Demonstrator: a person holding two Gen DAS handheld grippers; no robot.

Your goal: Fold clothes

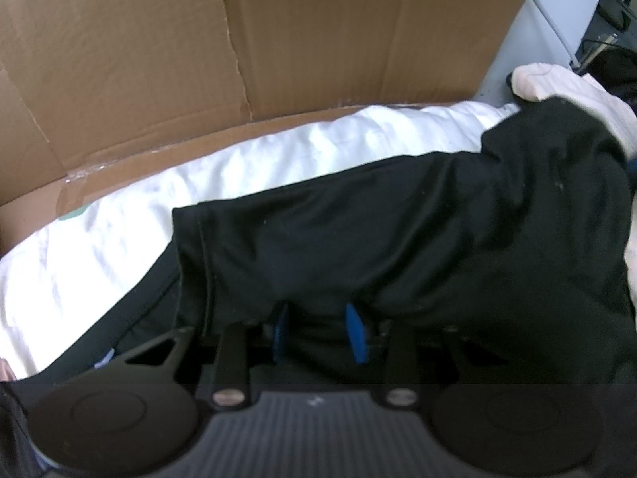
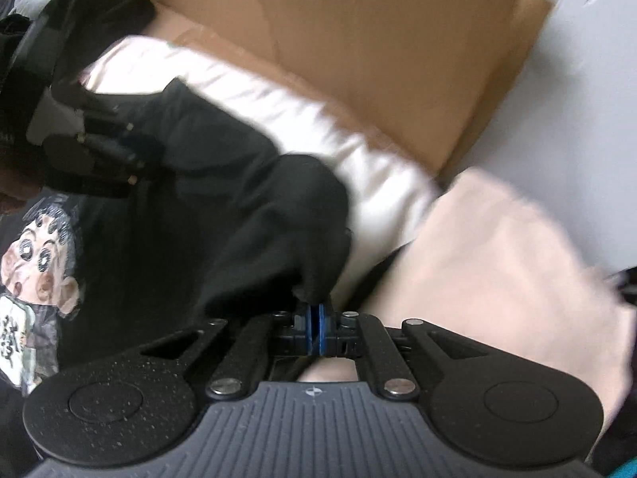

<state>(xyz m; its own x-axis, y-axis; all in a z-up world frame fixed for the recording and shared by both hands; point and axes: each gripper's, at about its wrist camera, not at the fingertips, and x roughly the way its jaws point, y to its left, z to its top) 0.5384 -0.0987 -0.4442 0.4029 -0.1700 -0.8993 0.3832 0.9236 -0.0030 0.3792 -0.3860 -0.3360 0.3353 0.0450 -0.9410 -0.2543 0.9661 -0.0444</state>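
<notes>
The black garment (image 1: 398,239) lies draped over a white cloth (image 1: 119,239) in front of an opened cardboard box (image 1: 239,40), with a folded pale pink cloth (image 2: 497,259) just beside it. The left tool (image 1: 318,334) has its blue pads apart, black fabric bunched between and over them. The right tool (image 2: 316,318) is pinched together on a fold of the black garment.

Folds of the black cotton shirt (image 1: 398,239) cover the left gripper's blue fingers (image 1: 355,332), hiding their tips and grip. The right wrist view is motion-blurred; the pale pink folded cloth (image 2: 497,259) smears toward the picture's edge.
</notes>
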